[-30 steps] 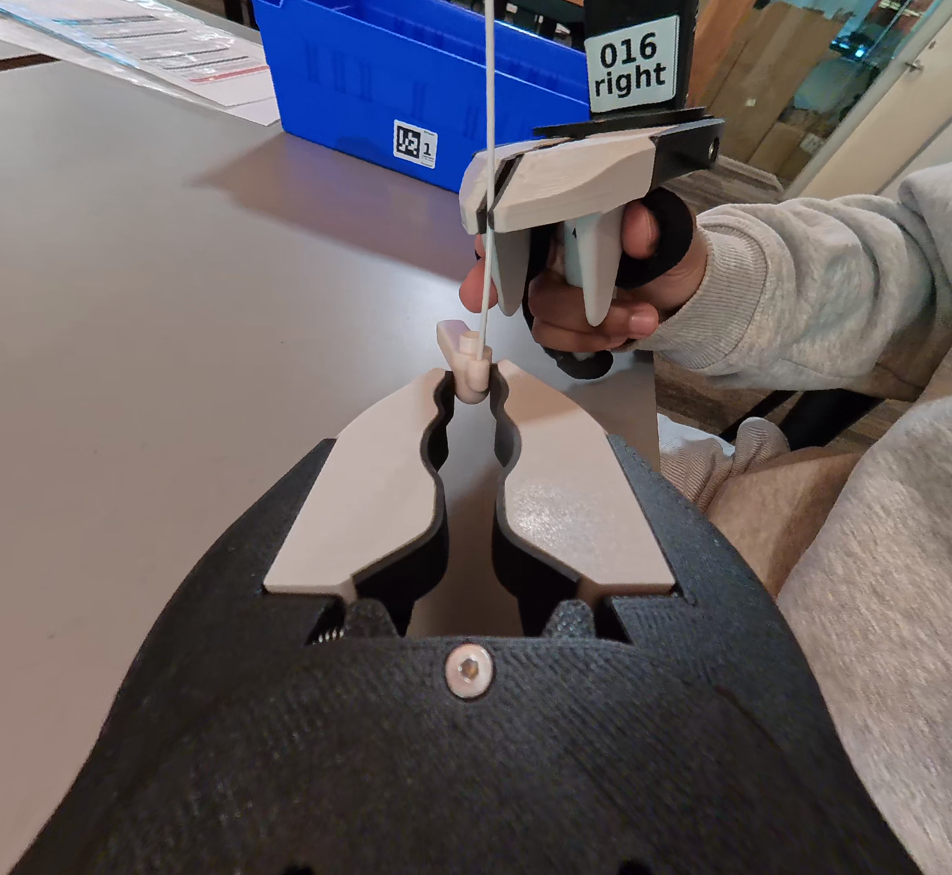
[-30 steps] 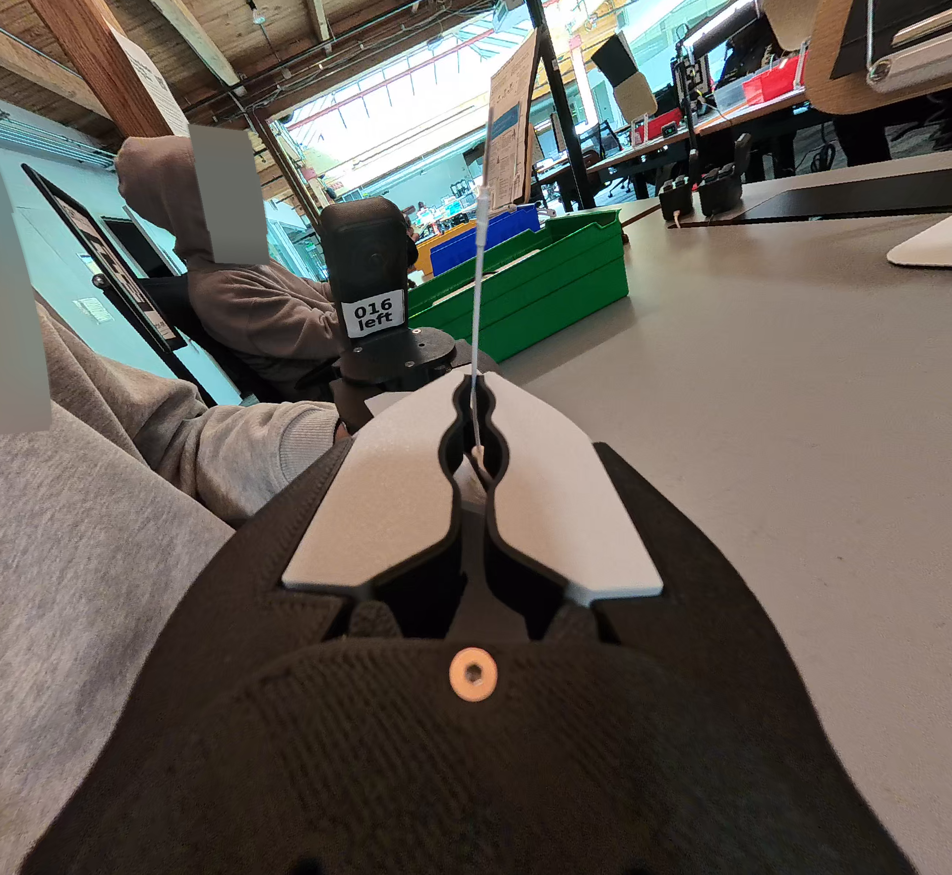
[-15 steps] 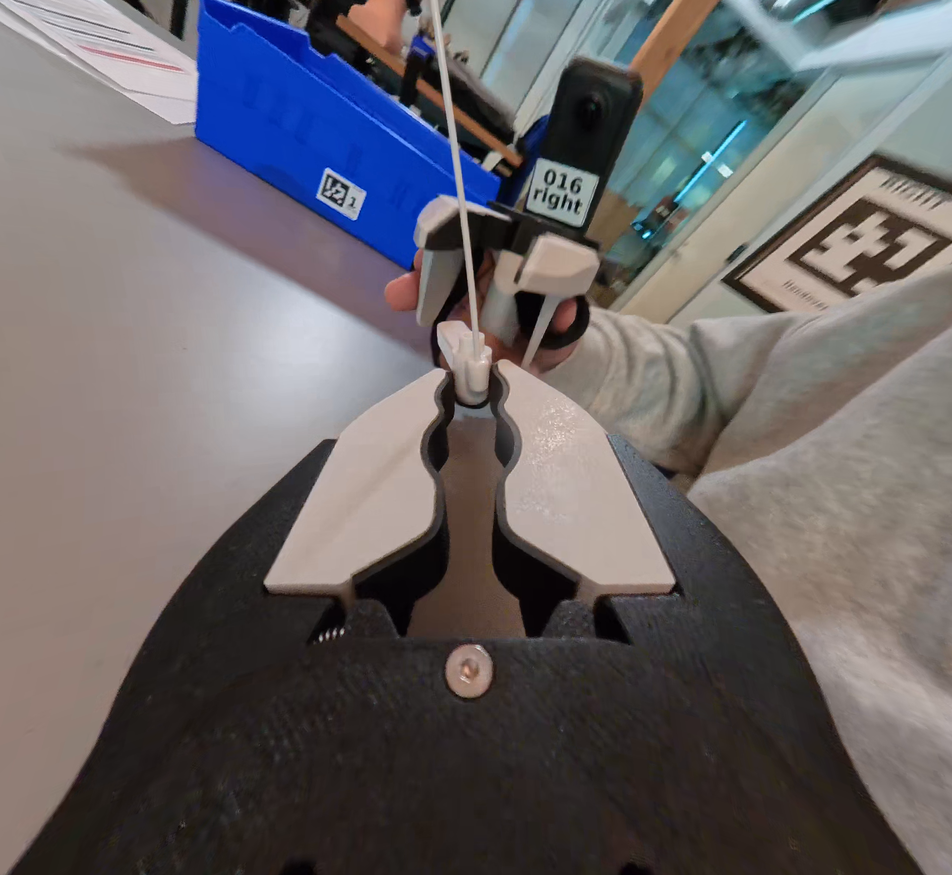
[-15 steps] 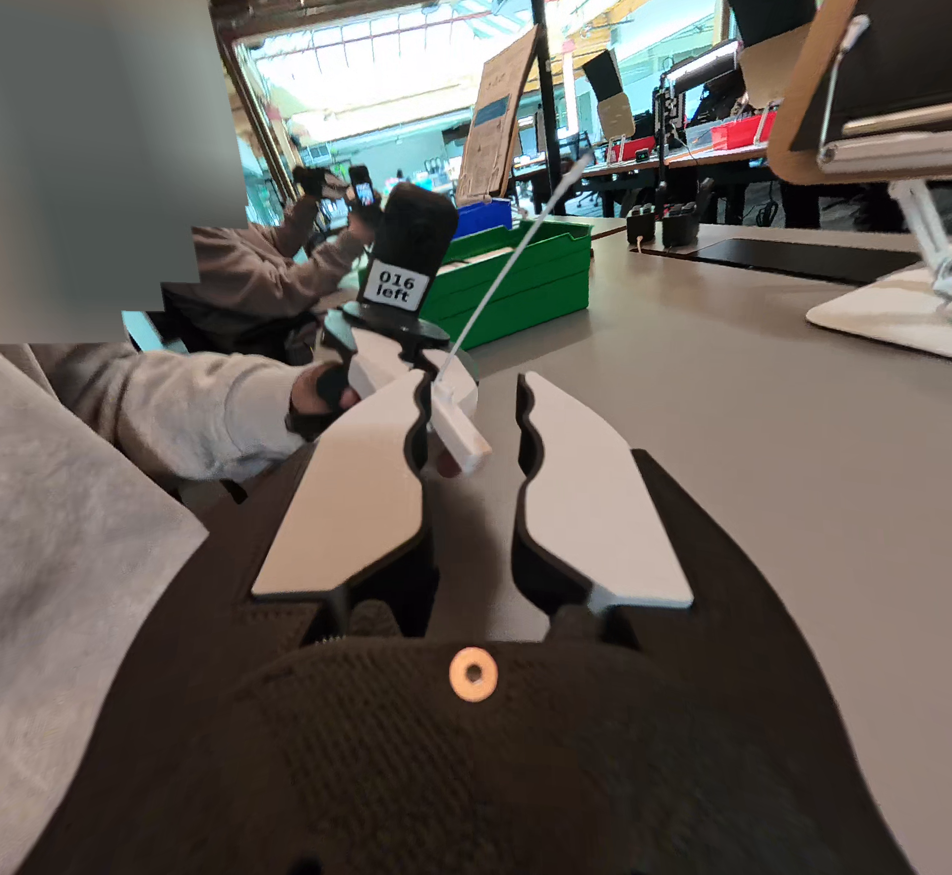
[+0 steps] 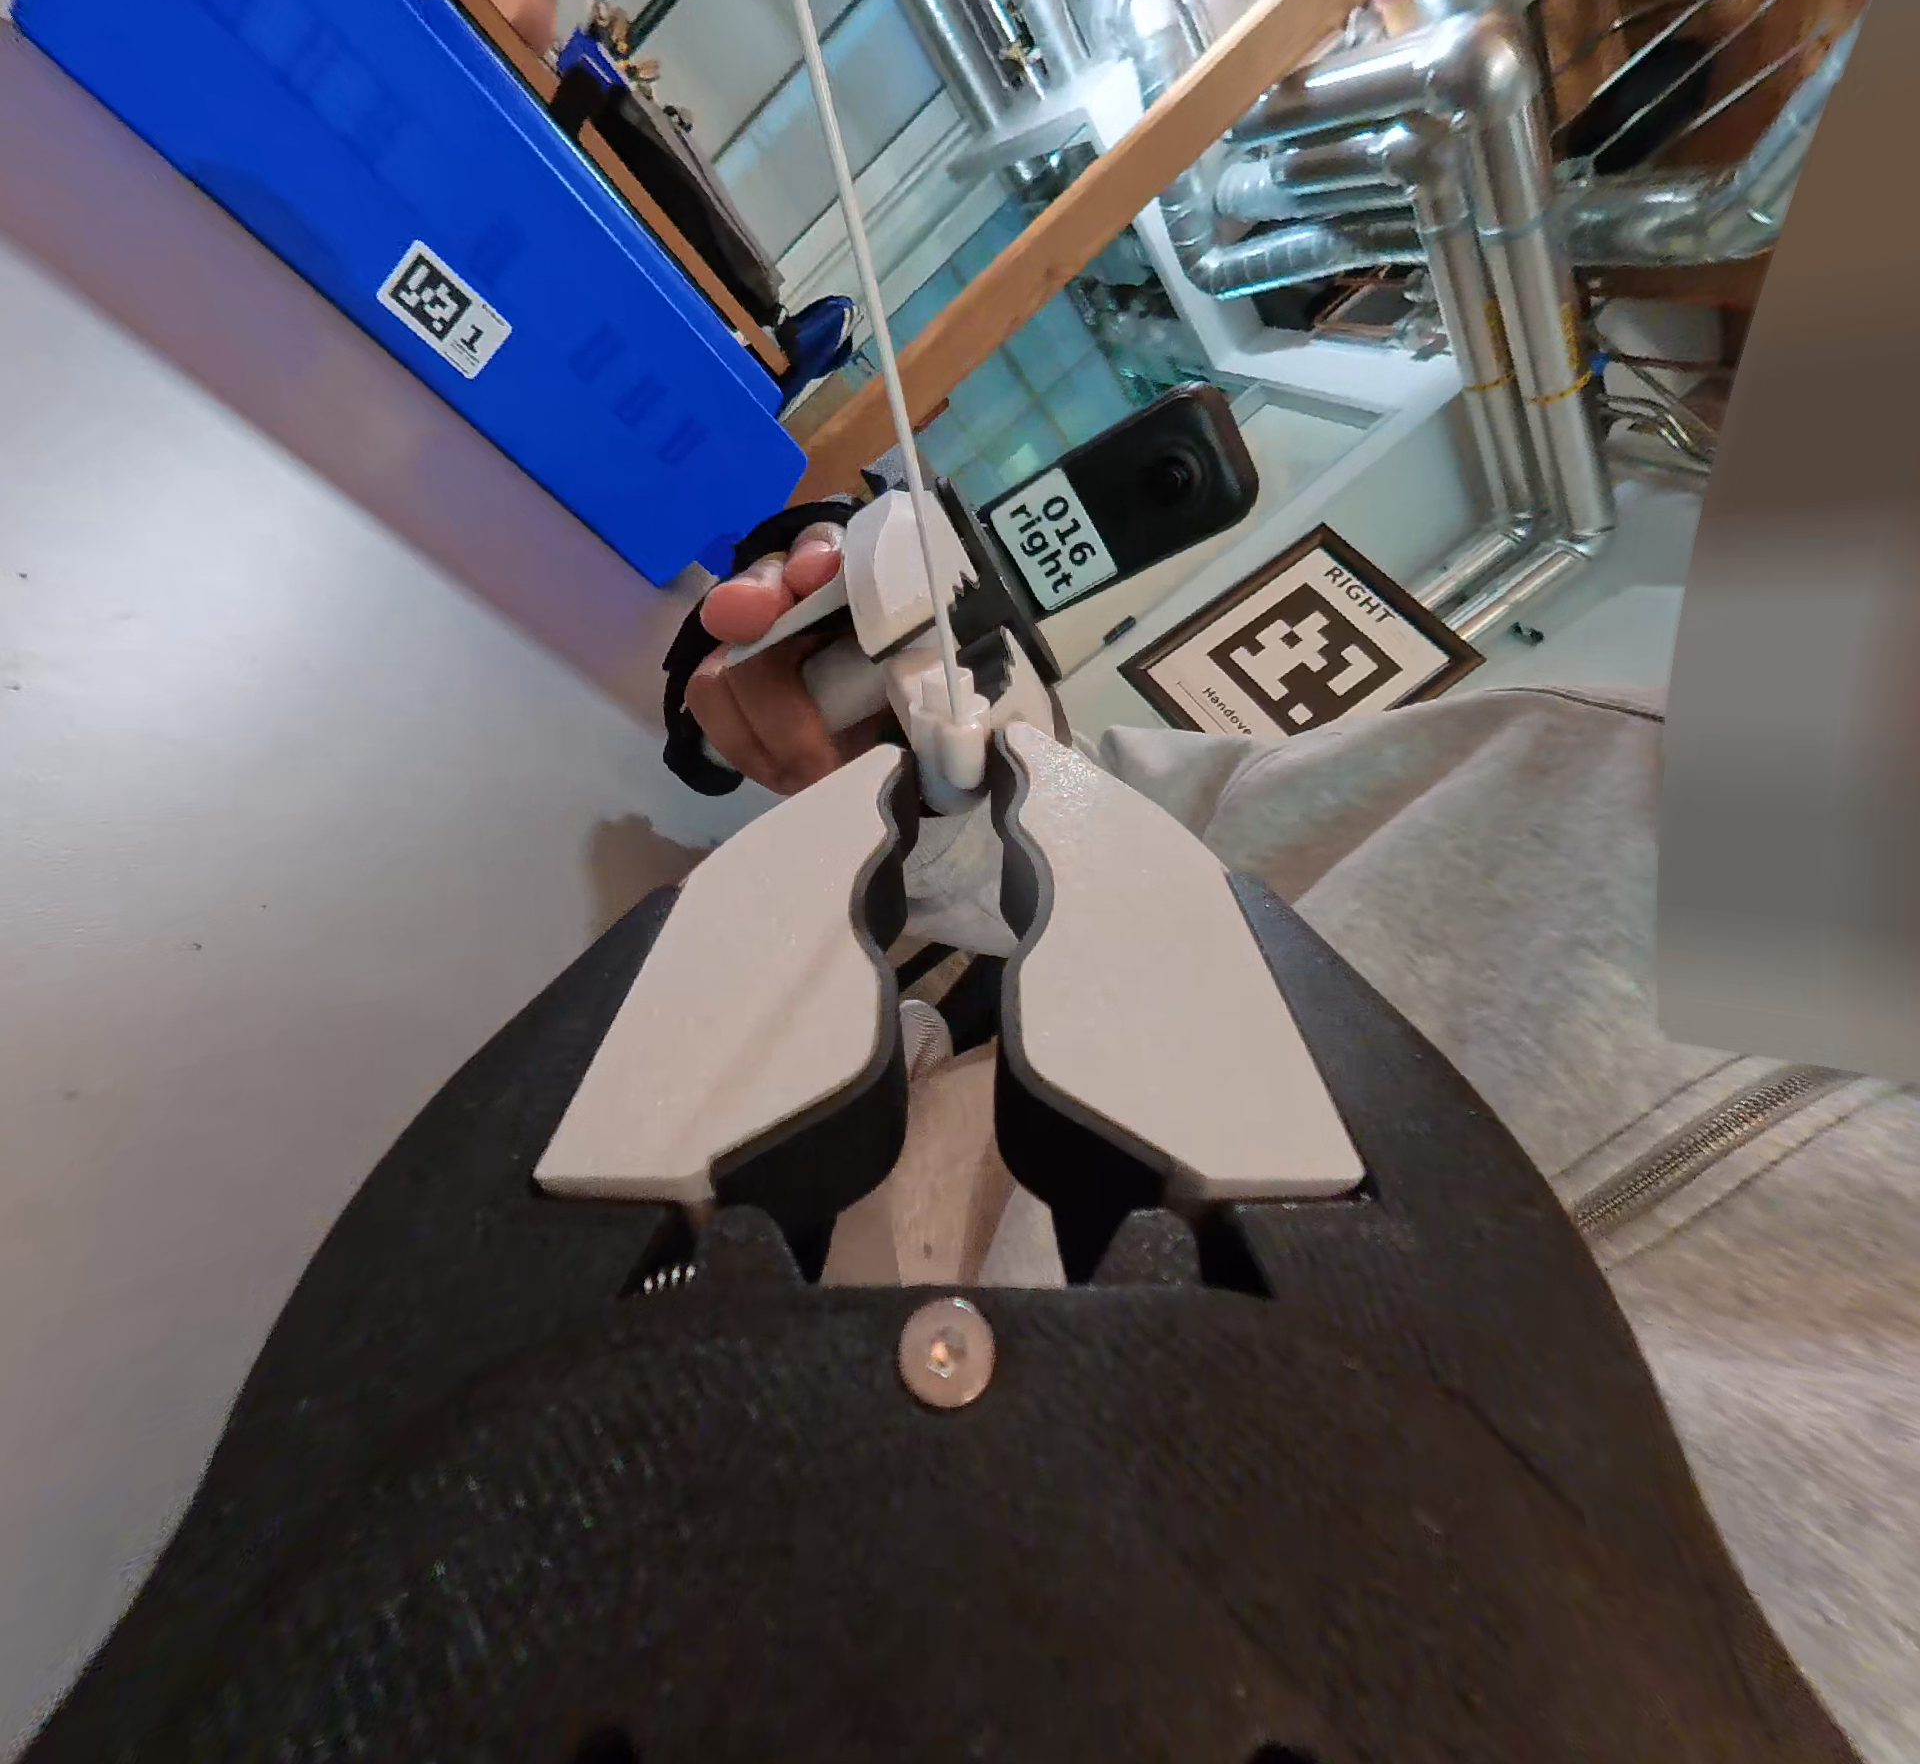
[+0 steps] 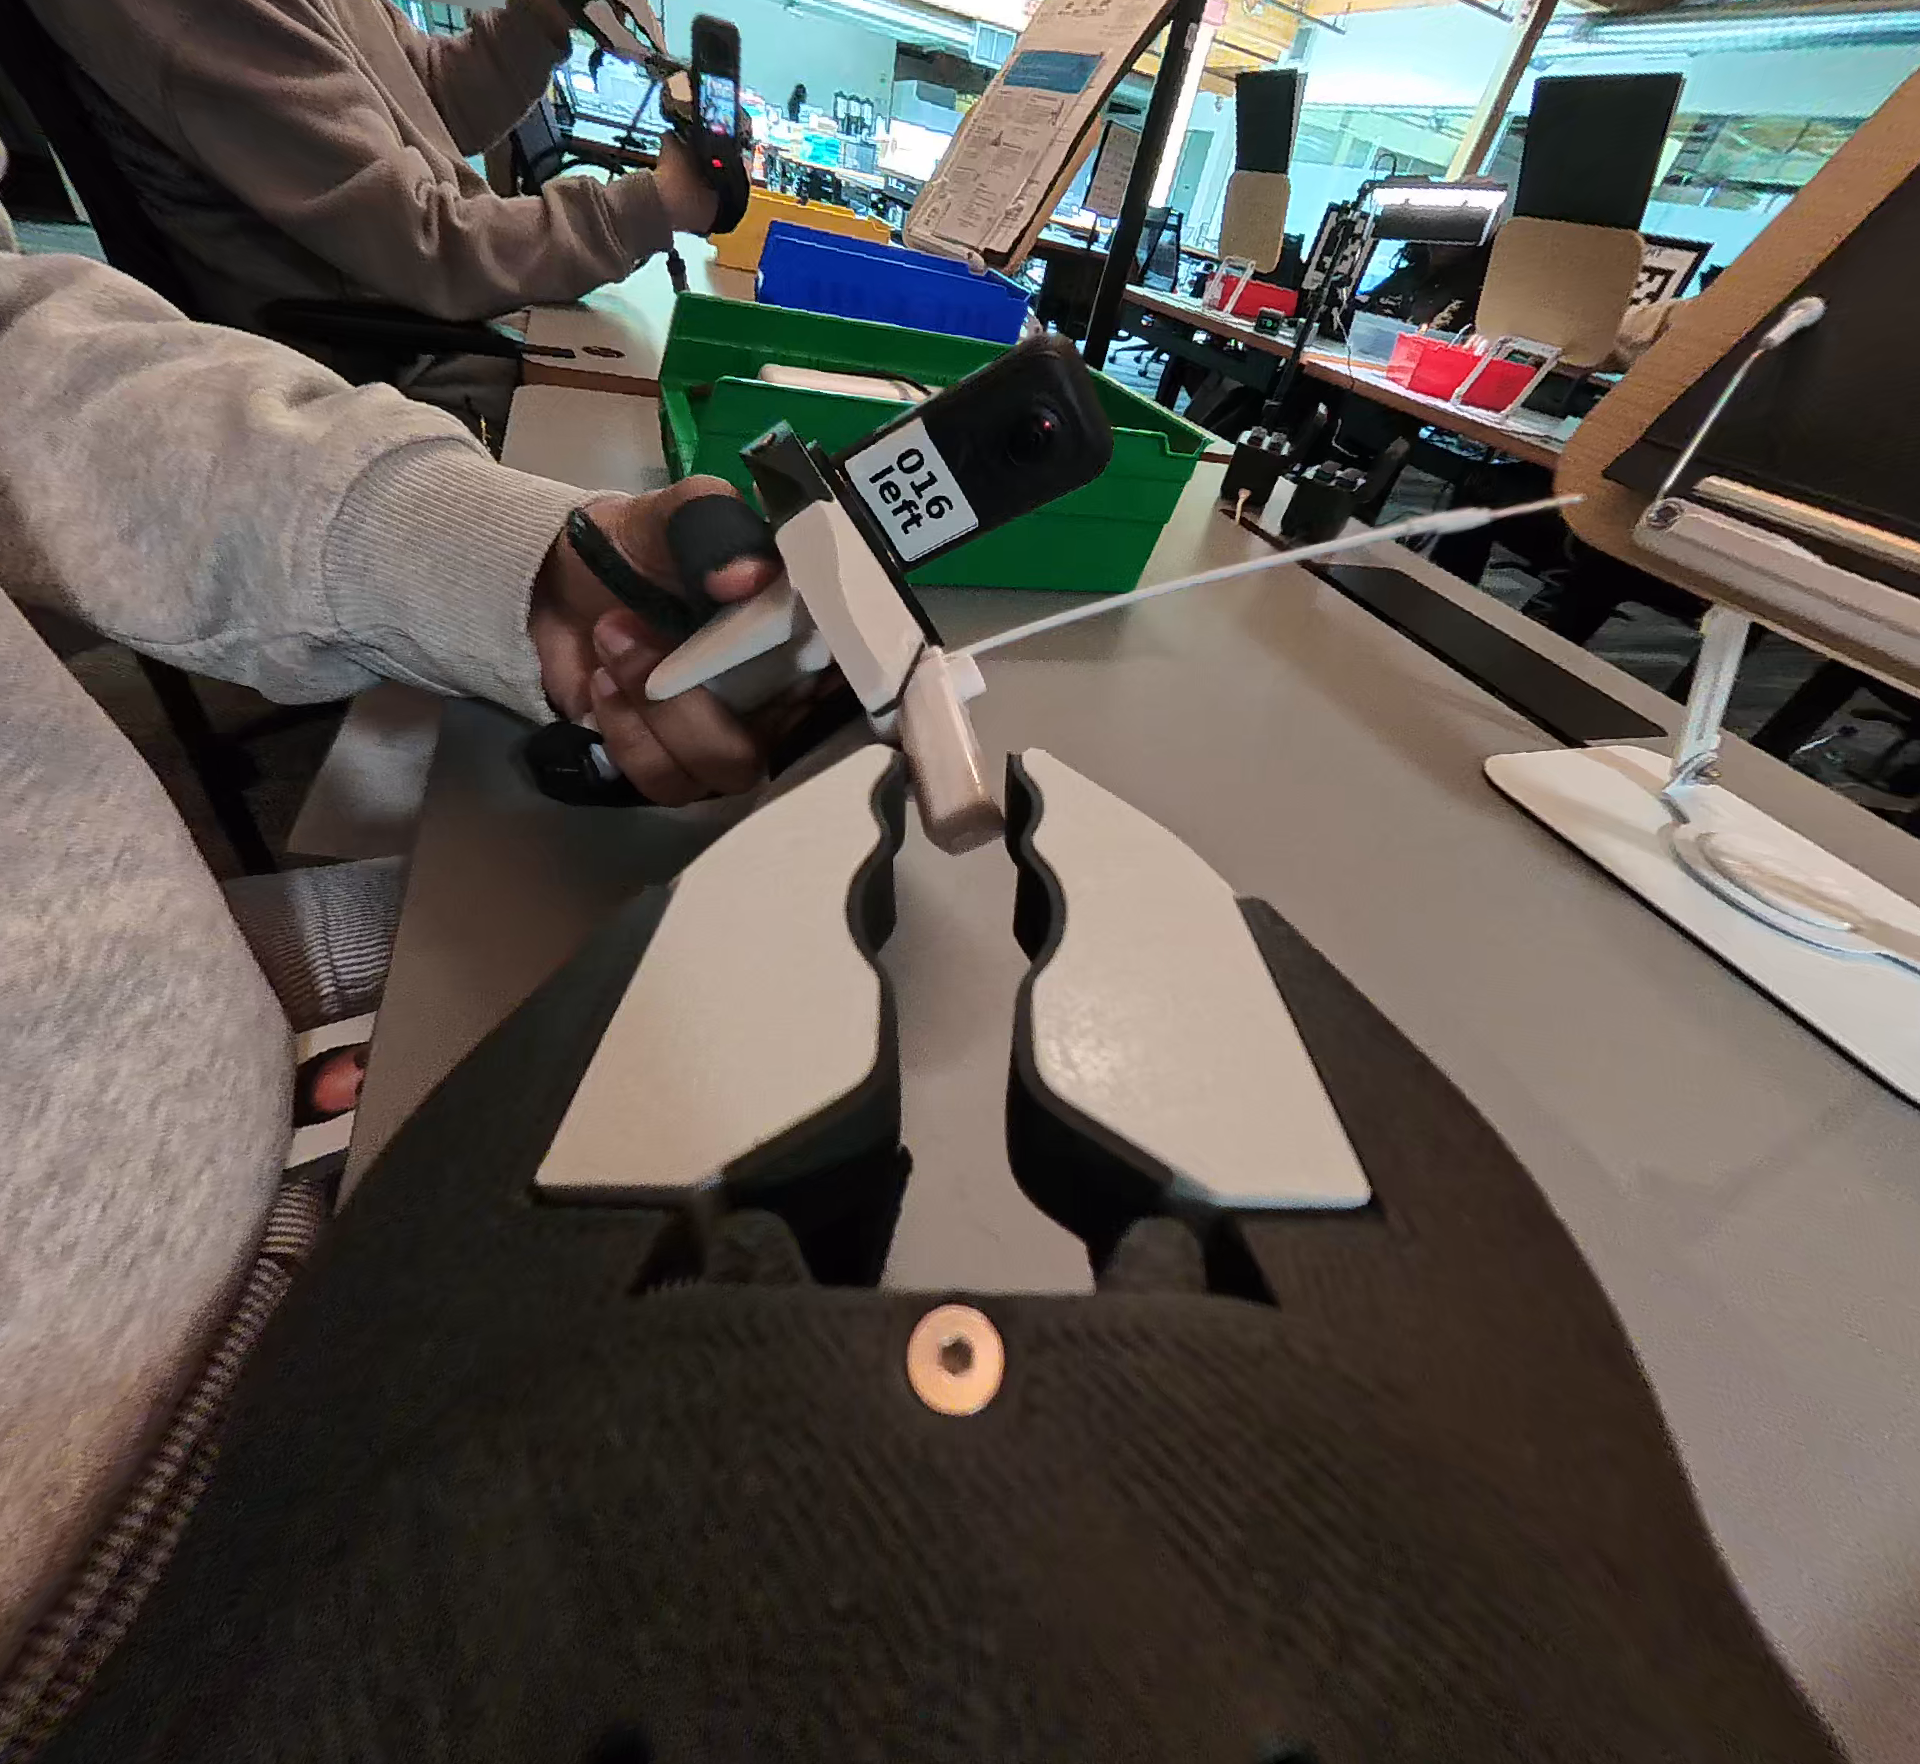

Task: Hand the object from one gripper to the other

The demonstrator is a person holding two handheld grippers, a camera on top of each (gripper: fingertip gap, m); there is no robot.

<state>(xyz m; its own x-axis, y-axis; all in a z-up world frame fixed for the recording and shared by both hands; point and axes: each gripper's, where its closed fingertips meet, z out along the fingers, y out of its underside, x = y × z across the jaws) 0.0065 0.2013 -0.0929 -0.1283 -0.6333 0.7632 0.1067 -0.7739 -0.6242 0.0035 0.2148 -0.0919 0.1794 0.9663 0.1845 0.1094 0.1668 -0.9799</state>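
While the grey table (image 6: 1351, 779) spread under both tools, the left gripper (image 5: 951, 758) stood clenched on the white handle of a thin swab-like stick (image 5: 852, 260), held in the air above the table edge. Right gripper (image 6: 951, 779) was spread, jaws either side of the handle's free end, not visibly touching it. Judged: the handover looked done, object on the left; the next move calls for drawing the right clear without knocking the stick. Stick's far tip was cut off in the left wrist view; handle detail was hard to read.
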